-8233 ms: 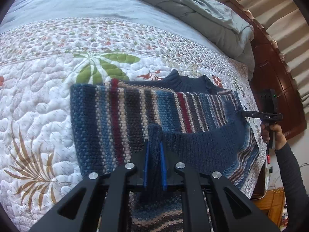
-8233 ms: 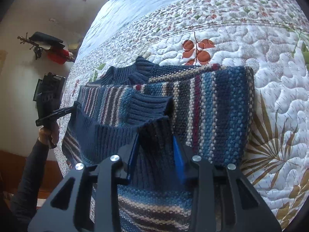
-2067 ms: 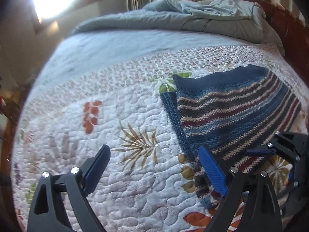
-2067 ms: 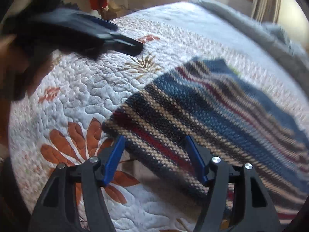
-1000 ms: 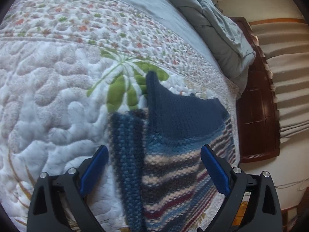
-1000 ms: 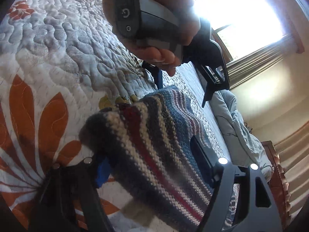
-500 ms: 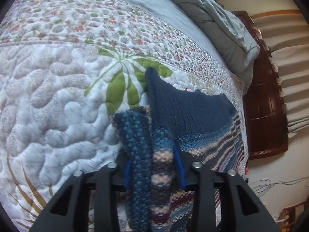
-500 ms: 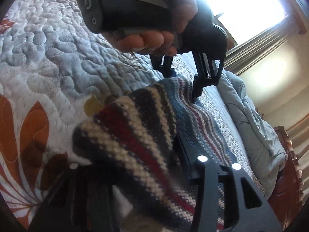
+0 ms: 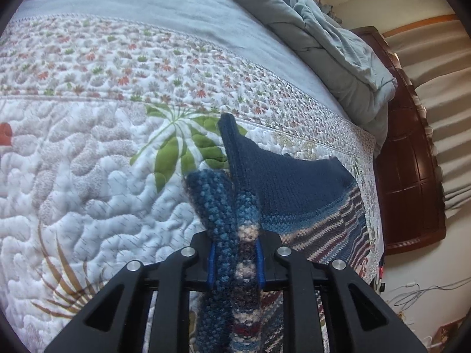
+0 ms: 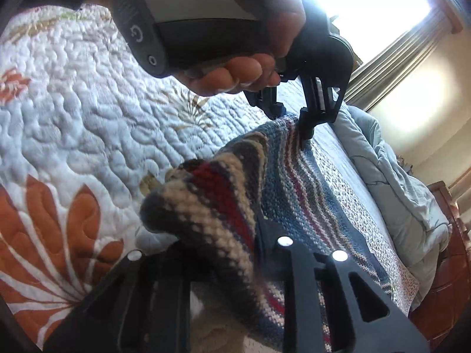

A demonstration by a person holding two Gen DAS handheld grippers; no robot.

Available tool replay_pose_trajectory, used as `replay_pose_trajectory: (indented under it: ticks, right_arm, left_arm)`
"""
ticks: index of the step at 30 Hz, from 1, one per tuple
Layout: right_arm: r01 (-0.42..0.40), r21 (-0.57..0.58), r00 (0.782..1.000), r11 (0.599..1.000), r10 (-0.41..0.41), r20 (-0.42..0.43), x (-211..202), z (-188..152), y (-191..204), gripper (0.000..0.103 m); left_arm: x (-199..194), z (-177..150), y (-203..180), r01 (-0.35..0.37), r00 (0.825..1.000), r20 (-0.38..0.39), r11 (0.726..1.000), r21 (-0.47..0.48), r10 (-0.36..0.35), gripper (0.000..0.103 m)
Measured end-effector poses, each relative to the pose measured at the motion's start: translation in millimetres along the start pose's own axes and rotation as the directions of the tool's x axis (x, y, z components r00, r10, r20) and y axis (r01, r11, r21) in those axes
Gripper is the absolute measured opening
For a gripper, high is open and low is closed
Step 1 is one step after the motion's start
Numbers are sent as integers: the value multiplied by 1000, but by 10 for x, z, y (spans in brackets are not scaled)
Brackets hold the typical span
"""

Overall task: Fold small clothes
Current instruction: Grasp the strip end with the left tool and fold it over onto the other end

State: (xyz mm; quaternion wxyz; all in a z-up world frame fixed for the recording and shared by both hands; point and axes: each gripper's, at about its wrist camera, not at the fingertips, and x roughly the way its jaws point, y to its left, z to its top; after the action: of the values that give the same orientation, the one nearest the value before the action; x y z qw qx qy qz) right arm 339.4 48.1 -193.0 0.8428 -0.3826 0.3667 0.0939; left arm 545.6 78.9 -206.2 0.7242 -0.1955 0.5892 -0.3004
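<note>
A small striped knit sweater [image 9: 297, 194] in blue, cream and red lies folded on the quilted bed. My left gripper [image 9: 235, 260] is shut on a bunched edge of it, with the navy part spreading beyond. In the right wrist view my right gripper [image 10: 223, 253] is shut on another corner of the sweater [image 10: 223, 200], which hides its pads. The left gripper [image 10: 294, 117], held in a hand, shows there pinching the far edge.
The floral quilt [image 9: 88, 153] covers the bed. A crumpled grey-blue duvet [image 9: 338, 44] lies at the far end by a dark wooden headboard [image 9: 409, 182]. A bright window with curtains [image 10: 391, 29] is behind.
Both grippers were open around the sweater's edges a second ago; both have closed on it. The gripped edges are now bunched and lifted slightly.
</note>
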Motion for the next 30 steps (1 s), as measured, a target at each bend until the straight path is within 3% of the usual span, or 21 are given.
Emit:
replay_pose_trajectory:
  ticks: [12,22,30]
  right_arm:
    - [-47,131,997,990,39,64,-427,30,-472,11]
    - [-85,268,991,960,52,127,-734,-174,-1232,10]
    - [-76,351,989,933,26,144,-871,-474,-1739,10]
  left_arm:
    - [-271,65,-673,-103,995,22,994,48,102,19]
    - [-318,200,-1378,-158,987,40,983,91,155,19]
    - [-139,267,-1971,-192,981,42,973,131,188,19]
